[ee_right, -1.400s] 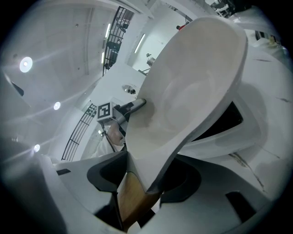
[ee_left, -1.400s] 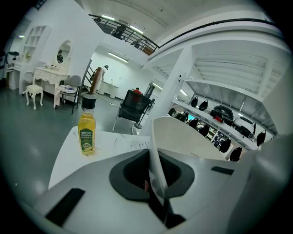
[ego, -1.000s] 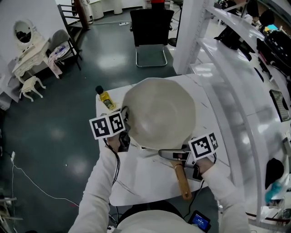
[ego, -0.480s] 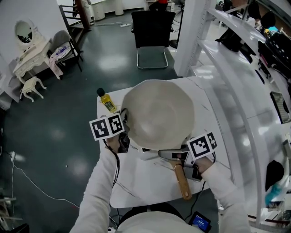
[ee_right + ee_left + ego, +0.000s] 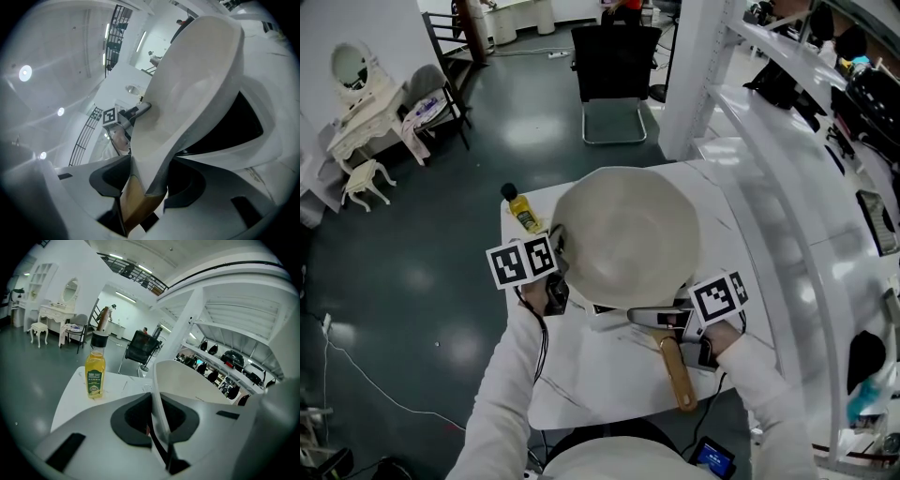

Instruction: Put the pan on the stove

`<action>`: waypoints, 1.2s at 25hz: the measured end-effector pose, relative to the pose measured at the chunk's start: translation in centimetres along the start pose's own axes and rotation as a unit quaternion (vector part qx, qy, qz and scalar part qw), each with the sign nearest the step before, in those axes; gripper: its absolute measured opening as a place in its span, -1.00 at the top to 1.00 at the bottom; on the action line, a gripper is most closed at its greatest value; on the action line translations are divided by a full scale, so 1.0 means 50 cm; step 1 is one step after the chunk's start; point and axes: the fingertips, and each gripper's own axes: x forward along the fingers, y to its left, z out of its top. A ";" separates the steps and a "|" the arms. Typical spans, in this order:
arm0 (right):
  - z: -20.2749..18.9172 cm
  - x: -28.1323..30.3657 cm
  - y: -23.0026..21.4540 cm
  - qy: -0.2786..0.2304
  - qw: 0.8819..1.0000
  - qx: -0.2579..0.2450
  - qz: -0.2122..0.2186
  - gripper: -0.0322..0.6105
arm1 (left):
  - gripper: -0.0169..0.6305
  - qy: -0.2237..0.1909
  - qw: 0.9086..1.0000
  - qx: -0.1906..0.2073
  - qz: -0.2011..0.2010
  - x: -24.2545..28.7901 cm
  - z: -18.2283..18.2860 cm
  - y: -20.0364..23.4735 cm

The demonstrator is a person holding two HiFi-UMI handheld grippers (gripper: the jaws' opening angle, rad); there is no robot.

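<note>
I see the pan [image 5: 628, 234] open side up and roughly level over the far half of the white table [image 5: 581, 375], its bowl reaching almost to the far edge. It is wide, round and deep, cream inside with a grey outer wall. Its handle [image 5: 677, 375] is light wood on a grey metal neck and points back toward the near edge, slightly to the right. The left gripper [image 5: 562, 258] pinches the rim on the left side; the right gripper [image 5: 670, 319] clamps the handle's neck. Under the bowl lies the stove [image 5: 239, 122], a black panel in a white frame, mostly covered. I cannot tell whether the pan rests on it.
</note>
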 end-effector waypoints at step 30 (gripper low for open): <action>0.006 -0.009 0.013 -0.045 0.998 0.016 0.047 0.17 | 0.87 -0.016 1.000 0.019 0.014 -0.005 0.010 0.002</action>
